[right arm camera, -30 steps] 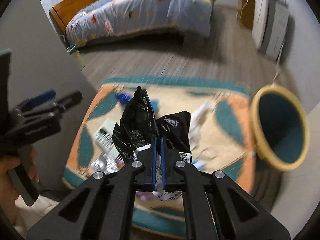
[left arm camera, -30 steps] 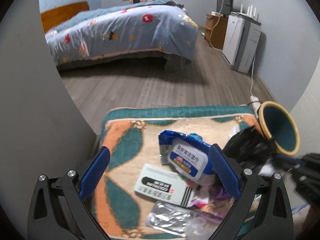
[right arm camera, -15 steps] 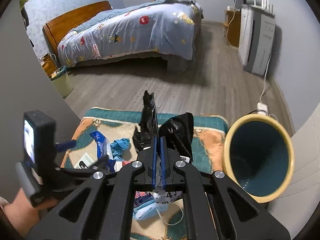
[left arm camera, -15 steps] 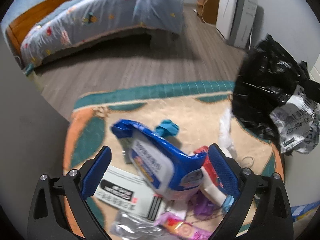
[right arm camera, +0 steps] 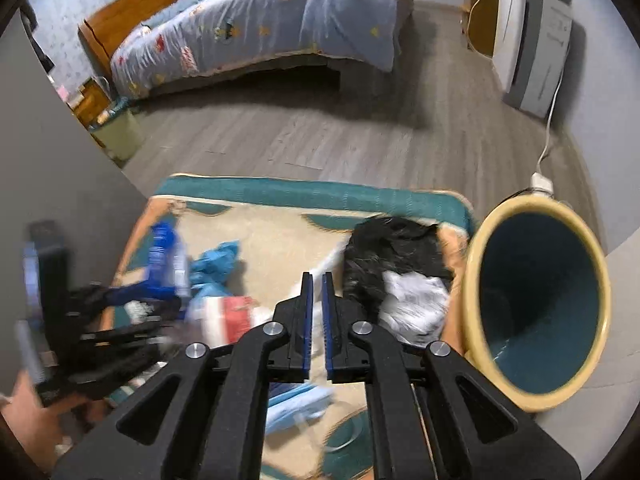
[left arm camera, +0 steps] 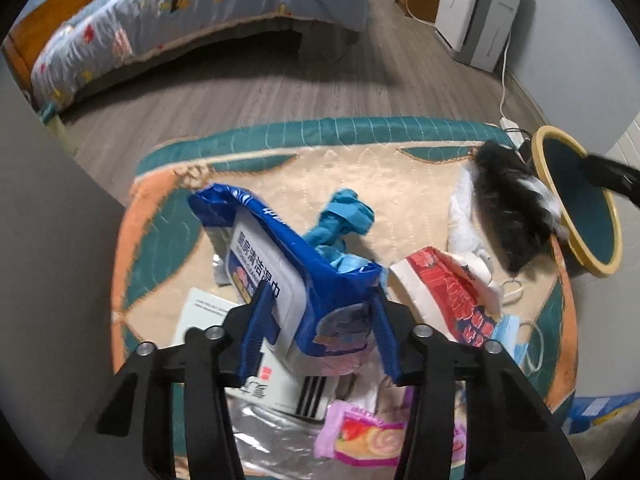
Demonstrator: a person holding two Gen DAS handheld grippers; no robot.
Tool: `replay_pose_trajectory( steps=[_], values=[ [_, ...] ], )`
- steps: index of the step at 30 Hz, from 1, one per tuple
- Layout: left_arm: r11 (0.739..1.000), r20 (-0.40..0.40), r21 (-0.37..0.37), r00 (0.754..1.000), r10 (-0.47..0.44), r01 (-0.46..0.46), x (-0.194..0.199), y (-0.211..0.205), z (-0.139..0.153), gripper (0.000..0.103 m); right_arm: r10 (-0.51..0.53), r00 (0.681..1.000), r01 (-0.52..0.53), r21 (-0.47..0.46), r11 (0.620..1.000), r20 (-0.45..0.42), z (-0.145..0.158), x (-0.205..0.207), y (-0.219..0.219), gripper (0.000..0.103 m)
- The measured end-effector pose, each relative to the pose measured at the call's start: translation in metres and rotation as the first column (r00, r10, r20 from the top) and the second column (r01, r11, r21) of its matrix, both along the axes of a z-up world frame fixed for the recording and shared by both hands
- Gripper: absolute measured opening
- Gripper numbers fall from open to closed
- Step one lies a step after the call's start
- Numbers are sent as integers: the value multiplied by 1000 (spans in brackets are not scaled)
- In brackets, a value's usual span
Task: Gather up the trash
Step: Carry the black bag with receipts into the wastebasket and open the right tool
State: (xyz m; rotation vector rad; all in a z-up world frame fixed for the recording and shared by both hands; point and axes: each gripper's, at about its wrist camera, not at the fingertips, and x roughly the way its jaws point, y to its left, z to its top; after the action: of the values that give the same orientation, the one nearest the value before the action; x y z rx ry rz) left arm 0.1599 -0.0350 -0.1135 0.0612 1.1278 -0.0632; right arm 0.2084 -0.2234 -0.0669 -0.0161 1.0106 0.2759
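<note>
**Blue wipes pack clamped on the left, black bag loose by the bin**

Blue plastic fills the middle of the left wrist view: a wet-wipes pack (left arm camera: 280, 276) with a white lid label stands tilted up off the quilted mat (left arm camera: 400, 176), and the left gripper (left arm camera: 324, 324) has just been closing its fingers (left arm camera: 260, 320) onto the pack's lower end, so both blue pads now press its sides. Behind the pack lies a crumpled teal cloth (left arm camera: 344, 216). To its right sits a red-and-white wrapper (left arm camera: 452, 288), and under the gripper a white leaflet (left arm camera: 276, 388), a silver foil bag (left arm camera: 276, 440) and a pink snack wrapper (left arm camera: 360, 436). At the mat's right edge a black plastic bag (left arm camera: 504, 216), blurred, is just beside the yellow-rimmed waste bin (left arm camera: 580, 208).

In the right wrist view, the right gripper (right arm camera: 317, 320) has just been opening its fingers (right arm camera: 306, 320); they stand a narrow gap apart with nothing between them. The black plastic bag (right arm camera: 392, 252), with white paper at its near side, is loose at the mat's (right arm camera: 280, 236) right corner, touching the rim of the waste bin (right arm camera: 536, 304). On the left, blurred, the left gripper (right arm camera: 160, 292) holds the wet-wipes pack (right arm camera: 166, 256) upright, with a hand (right arm camera: 28, 416) below it. A bed (right arm camera: 260, 20) stands across the wooden floor (right arm camera: 320, 132).
</note>
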Motion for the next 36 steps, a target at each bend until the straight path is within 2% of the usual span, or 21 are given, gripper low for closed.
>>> replay_pose_trajectory(
  steps=[1, 3, 5, 7, 11, 15, 16, 17, 18, 20, 22, 30, 36],
  values=[
    [1000, 8, 14, 1000, -6, 6, -2, 0, 2, 44, -23, 1000, 23, -6, 1000, 0, -3, 5, -7, 41],
    [999, 24, 37, 999, -22, 21, -4, 1, 7, 41, -86, 996, 86, 9, 996, -14, -12, 15, -26, 60],
    [997, 55, 68, 998, -41, 37, -7, 2, 15, 36, -136, 989, 138, 21, 990, -50, -24, 25, -42, 65],
    [996, 92, 79, 994, -53, 46, -9, 3, 25, 31, -160, 983, 163, 26, 986, -87, -37, 32, -49, 79],
    [997, 154, 65, 987, -52, 43, -7, 6, 43, 29, -117, 981, 119, 4, 993, -157, -64, 39, -38, 85],
    [996, 213, 63, 974, -76, 64, -7, 4, 58, 29, -58, 976, 38, -99, 994, -209, -92, 43, -20, 85],
    [995, 227, 69, 970, -90, 77, -8, 2, 61, 29, -48, 973, 21, -122, 992, -225, -98, 43, -16, 81],
    [994, 233, 69, 967, -100, 87, -8, 0, 62, 29, -42, 970, 6, -150, 989, -241, -104, 43, -13, 74],
    [994, 233, 65, 967, -104, 91, -7, 0, 62, 29, -36, 964, -8, -166, 986, -262, -109, 43, -11, 58],
    [993, 232, 55, 966, -110, 100, -8, -2, 63, 29, -37, 958, -2, -136, 991, -284, -111, 43, -13, 45],
    [992, 238, 55, 964, -120, 110, -7, -5, 65, 29, -48, 963, 15, -123, 992, -264, -102, 42, -15, 26],
    [984, 314, 26, 933, -174, 174, -15, -21, 89, 29, -59, 985, 51, -51, 997, -163, -43, 25, -28, 22],
    [964, 416, -39, 881, -224, 264, -24, -46, 116, 29, -125, 990, 124, -14, 992, -64, 6, 1, -68, 22]
  ],
)
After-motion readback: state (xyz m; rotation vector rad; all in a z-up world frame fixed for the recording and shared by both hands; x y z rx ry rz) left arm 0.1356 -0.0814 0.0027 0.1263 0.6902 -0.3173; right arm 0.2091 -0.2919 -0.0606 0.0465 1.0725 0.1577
